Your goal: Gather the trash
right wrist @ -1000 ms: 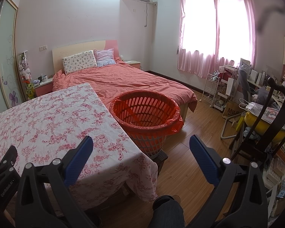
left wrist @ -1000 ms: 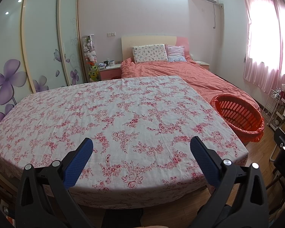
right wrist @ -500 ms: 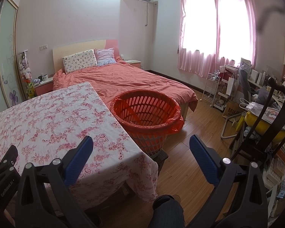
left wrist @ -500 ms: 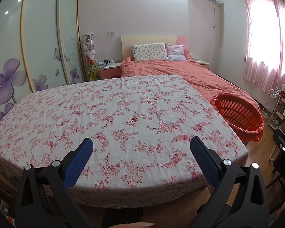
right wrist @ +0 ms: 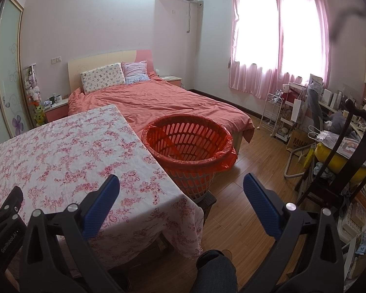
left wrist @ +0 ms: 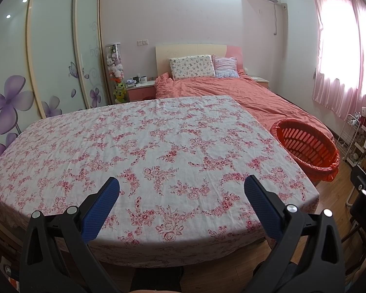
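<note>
Both grippers were spread wide and holding nothing — the left gripper [left wrist: 182, 189] hung over the near edge of the table with the floral cloth [left wrist: 144, 146], the right gripper [right wrist: 181, 186] over the table's corner and the wood floor [right wrist: 246, 210]. The red basket [right wrist: 190, 146], lined with a red bag, stood just beside the table's right side, with the pink bed [right wrist: 158, 100] behind it. Couldn't spot any trash on the cloth.

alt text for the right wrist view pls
The open right gripper hovers over the corner of a floral-clothed table, pointing toward an orange basket lined with an orange bag. Behind are a bed and pink curtains.
</note>
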Demonstrator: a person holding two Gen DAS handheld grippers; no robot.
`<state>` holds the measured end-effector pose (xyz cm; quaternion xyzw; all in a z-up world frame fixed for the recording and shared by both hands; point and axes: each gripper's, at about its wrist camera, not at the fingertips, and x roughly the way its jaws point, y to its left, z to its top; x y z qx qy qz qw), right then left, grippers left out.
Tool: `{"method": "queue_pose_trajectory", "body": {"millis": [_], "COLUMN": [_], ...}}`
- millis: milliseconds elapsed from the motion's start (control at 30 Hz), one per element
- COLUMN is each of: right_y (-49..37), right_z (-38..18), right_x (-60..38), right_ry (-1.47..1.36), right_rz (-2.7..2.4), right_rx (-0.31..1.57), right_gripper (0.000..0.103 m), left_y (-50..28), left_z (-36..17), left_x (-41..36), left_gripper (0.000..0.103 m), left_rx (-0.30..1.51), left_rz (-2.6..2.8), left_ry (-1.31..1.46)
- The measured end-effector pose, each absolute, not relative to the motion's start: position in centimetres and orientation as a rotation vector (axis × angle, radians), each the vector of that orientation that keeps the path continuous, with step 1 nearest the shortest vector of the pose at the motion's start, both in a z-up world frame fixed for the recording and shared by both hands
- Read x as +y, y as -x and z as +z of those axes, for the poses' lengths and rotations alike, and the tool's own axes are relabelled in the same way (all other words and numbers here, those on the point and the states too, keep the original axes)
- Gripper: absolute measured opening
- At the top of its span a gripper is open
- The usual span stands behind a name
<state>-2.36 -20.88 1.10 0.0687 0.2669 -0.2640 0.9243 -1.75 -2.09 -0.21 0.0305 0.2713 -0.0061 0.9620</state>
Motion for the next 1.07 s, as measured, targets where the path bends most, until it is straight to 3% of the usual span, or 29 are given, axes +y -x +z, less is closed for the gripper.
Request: {"method": "queue_pose_trajectory", "body": {"millis": [1067], "right_y": [2.32], "right_z": [1.12], "right_x": [-20.80], "right_ry": [-0.140], "right_rz": [-0.542], "right_rx": [0.548], "right_gripper": [0.099], "left_y": [1.91], "left_z": [-0.31], "left_x": [-2.10], "left_gripper": [0.101], "left_rx": [0.550], "left_rz": [-0.012], "left_ry": [-0.060]}}
